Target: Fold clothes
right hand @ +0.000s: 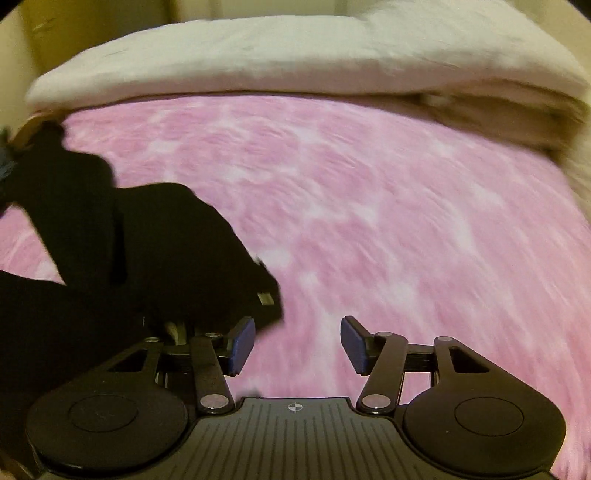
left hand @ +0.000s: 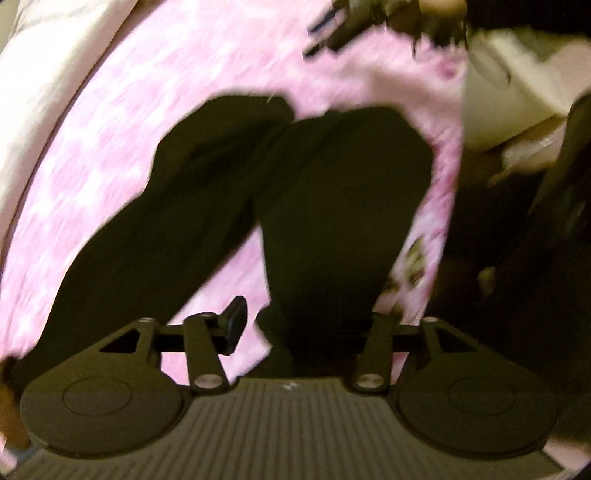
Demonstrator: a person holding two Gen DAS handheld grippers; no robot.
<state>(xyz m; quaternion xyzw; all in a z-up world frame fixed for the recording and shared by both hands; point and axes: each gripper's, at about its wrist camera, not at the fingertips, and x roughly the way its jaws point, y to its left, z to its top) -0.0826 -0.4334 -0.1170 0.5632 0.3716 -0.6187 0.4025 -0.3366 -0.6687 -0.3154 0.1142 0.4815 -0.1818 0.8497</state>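
Note:
A black garment (left hand: 332, 203) lies spread on a pink mottled bed cover (left hand: 110, 147), with two long parts running side by side. My left gripper (left hand: 299, 328) hangs above it and points straight down. Its left pad (left hand: 234, 325) stands well apart from the right finger, which is lost against the dark cloth, so the jaws look open with no cloth pinched. In the right wrist view the same black garment (right hand: 147, 251) lies at the left. My right gripper (right hand: 298, 343) is open just right of its edge, with only pink cover (right hand: 369, 203) between the blue pads (right hand: 242, 343).
A folded white duvet (right hand: 295, 55) lies along the far side of the bed, also seen as a white duvet (left hand: 44, 74) at the left. The bed's edge (left hand: 443, 221) drops to a dark area with a white object (left hand: 517, 92). A blurred dark shape (left hand: 351, 26) is at the top.

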